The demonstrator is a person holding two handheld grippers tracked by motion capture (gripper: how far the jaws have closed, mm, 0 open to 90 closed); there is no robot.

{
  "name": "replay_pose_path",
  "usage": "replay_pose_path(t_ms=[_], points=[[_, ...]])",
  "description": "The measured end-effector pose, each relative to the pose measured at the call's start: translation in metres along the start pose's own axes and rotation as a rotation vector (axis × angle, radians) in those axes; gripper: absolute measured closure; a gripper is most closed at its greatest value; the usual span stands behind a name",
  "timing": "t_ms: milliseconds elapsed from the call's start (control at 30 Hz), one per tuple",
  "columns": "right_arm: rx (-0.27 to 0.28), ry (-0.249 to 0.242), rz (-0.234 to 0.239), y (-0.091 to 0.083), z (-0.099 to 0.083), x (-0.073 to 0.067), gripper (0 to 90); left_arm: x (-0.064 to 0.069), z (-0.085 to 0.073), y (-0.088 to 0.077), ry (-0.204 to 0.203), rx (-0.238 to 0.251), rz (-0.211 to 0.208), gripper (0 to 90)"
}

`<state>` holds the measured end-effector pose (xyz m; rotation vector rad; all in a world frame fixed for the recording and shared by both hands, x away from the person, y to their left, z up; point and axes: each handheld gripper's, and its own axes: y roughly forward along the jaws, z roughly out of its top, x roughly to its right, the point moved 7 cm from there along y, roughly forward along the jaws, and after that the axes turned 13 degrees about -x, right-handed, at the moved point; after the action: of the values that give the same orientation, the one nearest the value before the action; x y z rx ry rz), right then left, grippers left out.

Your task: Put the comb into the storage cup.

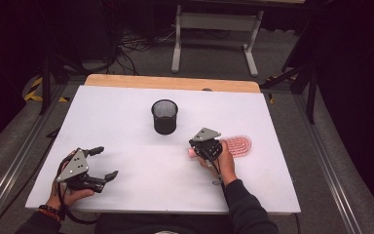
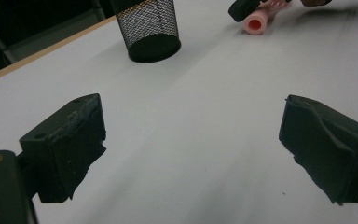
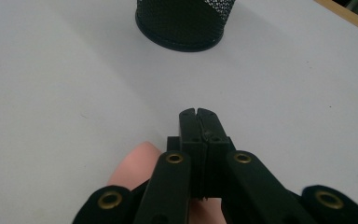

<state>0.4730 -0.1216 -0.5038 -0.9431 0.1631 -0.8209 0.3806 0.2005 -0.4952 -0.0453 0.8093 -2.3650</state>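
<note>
Hands at rest on the white table [image 1: 126, 126], you hold a two-jaw gripper in each. Your right gripper [image 1: 198, 149] sits right of centre, its jaws pressed flat together with nothing between the tips, as the right gripper view shows at close range [image 3: 199, 113]. Just under and beside it lies a pink hairbrush [image 1: 233, 145], its ridged oval head pointing toward the table's right edge and its tubular handle [image 2: 255, 23] running beneath the tool. Whether the tool's body actually touches the handle cannot be told. In the right gripper view, the pink handle [image 3: 137, 165] appears to the lower left of the clenched jaws. Your left gripper [image 1: 97, 165] rests near the table's front left corner, released, its two black jaws spread wide over bare tabletop [image 2: 193, 149] and holding nothing. A black mesh pen cup [image 1: 164, 117] stands upright near the middle of the table, toward the far side, apart from both tools and from the brush. Your dark sleeve [image 1: 246, 204] enters from the bottom edge on the right.
</note>
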Motion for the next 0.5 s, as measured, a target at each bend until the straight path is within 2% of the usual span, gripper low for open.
replay_pose_path(t_ms=[233, 500], points=[[-0.009, 0.007, -0.002, 0.003, 0.0, -0.0002, 90.0, -0.0004, -0.0001, 0.0001, -0.006, 0.004, -0.002, 8.0], [-0.053, 0.006, 0.011, 0.0099, 0.0007, -0.0007, 90.0, -0.0002, -0.0006, 0.0014, -0.008, -0.001, -0.008, 8.1]])
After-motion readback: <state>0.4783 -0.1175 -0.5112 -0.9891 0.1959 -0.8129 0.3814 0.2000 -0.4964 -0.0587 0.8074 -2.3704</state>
